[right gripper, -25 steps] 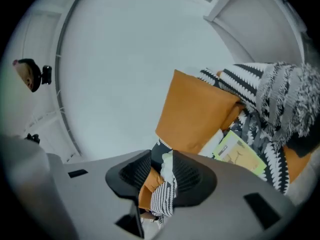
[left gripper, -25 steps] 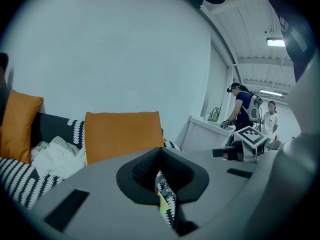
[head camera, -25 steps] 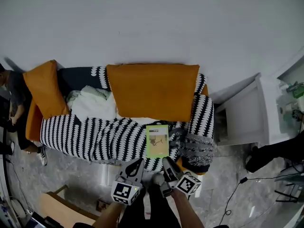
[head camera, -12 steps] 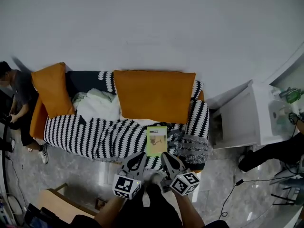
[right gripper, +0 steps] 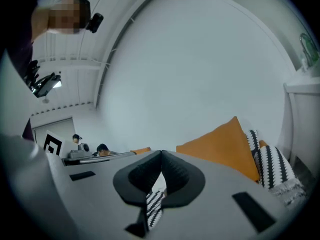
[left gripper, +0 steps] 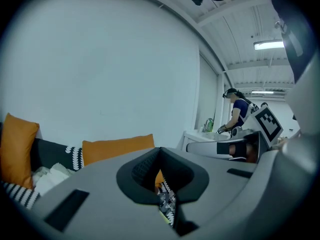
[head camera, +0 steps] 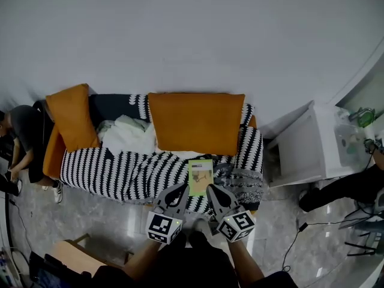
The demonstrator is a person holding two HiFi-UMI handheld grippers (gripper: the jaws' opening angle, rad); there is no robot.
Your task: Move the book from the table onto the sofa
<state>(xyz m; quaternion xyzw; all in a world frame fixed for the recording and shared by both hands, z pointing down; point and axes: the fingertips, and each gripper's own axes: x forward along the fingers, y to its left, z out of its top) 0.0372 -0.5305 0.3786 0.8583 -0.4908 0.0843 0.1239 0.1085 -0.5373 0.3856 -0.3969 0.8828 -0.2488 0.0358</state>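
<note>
While the book (head camera: pixel 200 177) lies at the sofa's (head camera: pixel 120 173) front edge, right of middle, the right gripper (head camera: pixel 213 190) has just closed on nothing and the left gripper (head camera: pixel 179 190) is likewise clenched empty, so placement is judged complete.

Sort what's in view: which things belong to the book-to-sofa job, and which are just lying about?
Job: book, lying on the sofa; left gripper, right gripper, both shut, empty.
Lying about: large orange cushion, small orange cushion, white cloth, white cabinet.
</note>
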